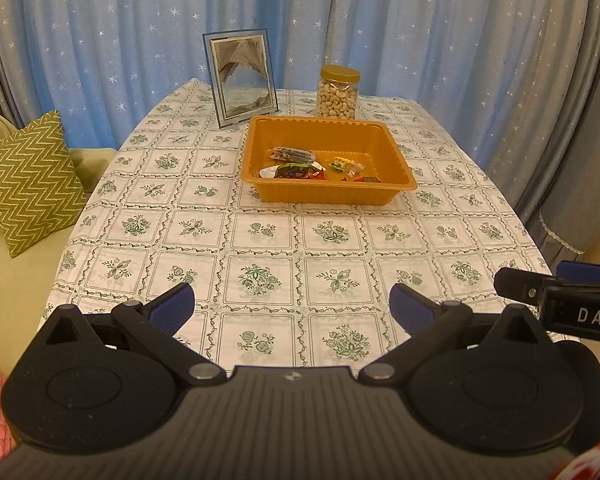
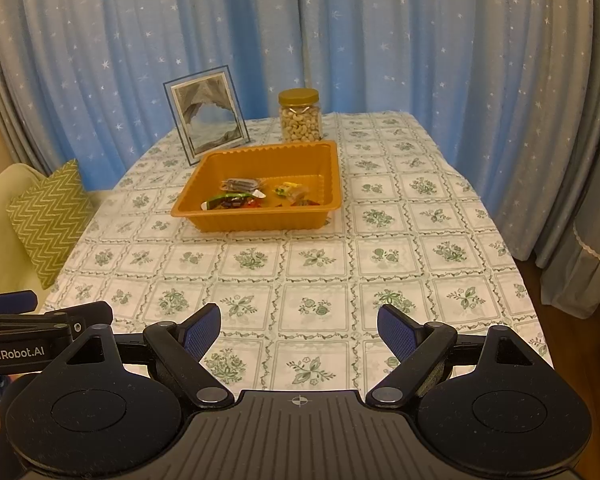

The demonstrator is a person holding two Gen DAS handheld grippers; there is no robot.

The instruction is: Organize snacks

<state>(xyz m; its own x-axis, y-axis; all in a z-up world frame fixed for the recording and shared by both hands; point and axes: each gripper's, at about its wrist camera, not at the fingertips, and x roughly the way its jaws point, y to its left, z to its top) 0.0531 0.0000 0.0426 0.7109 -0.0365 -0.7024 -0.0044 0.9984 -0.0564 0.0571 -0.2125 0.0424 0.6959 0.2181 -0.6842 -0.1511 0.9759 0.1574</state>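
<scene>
Both the left gripper (image 1: 291,308) and right gripper (image 2: 299,334) are hanging open and empty; the snack packets (image 1: 300,164) are sitting in the orange tray (image 1: 396,148) at center frame, so reaching slowly is best.

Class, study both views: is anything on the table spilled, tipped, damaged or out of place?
Nothing stands out. The snacks all lie inside the orange tray, the nut jar stands upright with its lid on, and the picture frame stands propped behind.

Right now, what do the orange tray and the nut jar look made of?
Orange tray: likely thin moulded plastic, glossy, with ribbed walls and a rolled rim. Nut jar: clear body showing the nuts inside, plastic or glass, cannot tell which; gold lid looks metallic, perhaps coated plastic.
</scene>
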